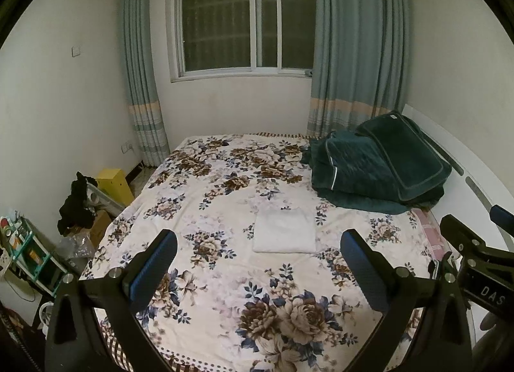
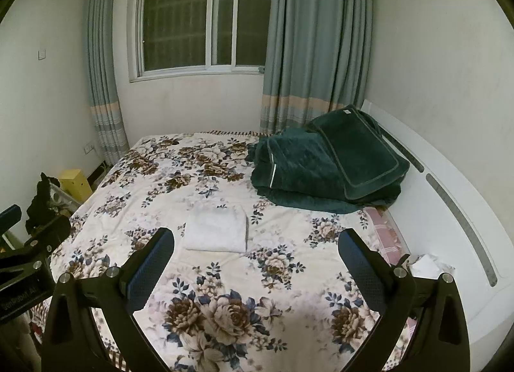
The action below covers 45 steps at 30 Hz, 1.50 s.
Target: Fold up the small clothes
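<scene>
I see the folded white cloth (image 1: 284, 231) at twelve o'clock beyond my left gripper (image 1: 258, 263); both grippers spread wide, empty. Only the right gripper (image 2: 256, 263) view shows crumpled tissue (image 2: 429, 264).

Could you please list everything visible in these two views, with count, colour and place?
folded cloth: one, white, middle of the bed.
bedspread: one, white with brown and blue flowers, covering the bed.
blanket pile: one, dark green, far right of the bed.
headboard: one, white, right of the bed.
window: one, white frame, far wall.
curtains: two, blue-grey, beside the window.
box: one, yellow, floor at left.
dark garment: one, black, left of the bed.
left claw: open, empty.
right claw: open, empty.
</scene>
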Tool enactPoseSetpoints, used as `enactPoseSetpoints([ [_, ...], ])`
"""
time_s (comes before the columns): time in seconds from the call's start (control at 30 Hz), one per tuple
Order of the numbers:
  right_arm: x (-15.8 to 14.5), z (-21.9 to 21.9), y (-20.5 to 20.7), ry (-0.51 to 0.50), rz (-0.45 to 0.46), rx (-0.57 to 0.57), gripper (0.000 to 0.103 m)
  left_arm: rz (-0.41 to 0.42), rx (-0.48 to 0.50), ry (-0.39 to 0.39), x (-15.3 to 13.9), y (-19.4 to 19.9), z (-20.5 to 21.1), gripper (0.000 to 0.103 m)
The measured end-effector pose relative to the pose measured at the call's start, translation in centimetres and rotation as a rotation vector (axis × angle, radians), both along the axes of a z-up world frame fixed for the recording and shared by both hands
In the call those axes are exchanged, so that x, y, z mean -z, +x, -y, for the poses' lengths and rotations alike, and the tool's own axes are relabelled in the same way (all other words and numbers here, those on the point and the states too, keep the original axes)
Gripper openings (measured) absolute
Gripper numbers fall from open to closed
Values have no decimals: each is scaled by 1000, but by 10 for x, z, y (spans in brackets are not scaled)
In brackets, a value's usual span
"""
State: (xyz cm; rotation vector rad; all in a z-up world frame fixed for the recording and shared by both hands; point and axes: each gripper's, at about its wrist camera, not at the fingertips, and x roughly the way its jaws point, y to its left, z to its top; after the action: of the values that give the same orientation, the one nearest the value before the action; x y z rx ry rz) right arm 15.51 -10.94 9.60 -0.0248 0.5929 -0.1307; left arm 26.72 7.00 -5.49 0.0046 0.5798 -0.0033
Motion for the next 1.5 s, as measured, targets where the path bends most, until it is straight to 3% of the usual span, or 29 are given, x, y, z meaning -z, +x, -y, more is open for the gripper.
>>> enactPoseSetpoints([
  [1.5, 7, 0, 1, -9, -13, -10, 103, 1, 9, -5, 0, 7, 3, 103],
])
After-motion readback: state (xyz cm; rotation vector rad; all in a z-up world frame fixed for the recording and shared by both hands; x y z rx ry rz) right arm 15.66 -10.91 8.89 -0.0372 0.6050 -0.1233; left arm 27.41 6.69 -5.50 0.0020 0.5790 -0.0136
